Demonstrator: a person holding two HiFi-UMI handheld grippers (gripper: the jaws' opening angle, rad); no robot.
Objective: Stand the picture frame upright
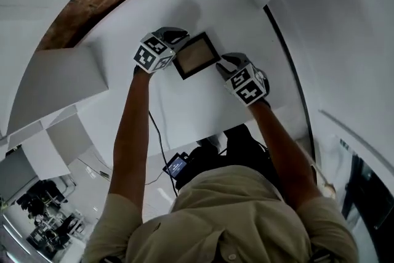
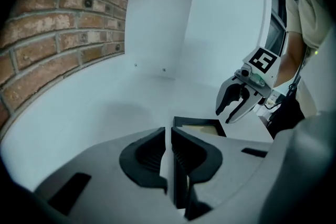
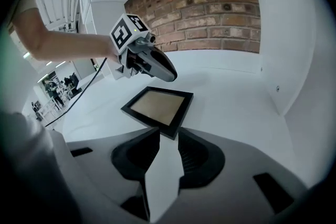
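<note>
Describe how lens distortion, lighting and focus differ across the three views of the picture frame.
Head view: fisheye bends the edges of the white table; the picture frame is evenly lit. Left gripper view: dark vignetted corners, the brick wall bows, the near jaws look soft. Right gripper view: the frame shows no glare; the corners darken.

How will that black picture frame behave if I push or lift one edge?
Probably stiff: the picture frame shows straight black rails and crisp corners. It lies flat on the smooth white table, so a push would likely slide it. Its profile looks thin, so stood on edge it may topple easily.
</note>
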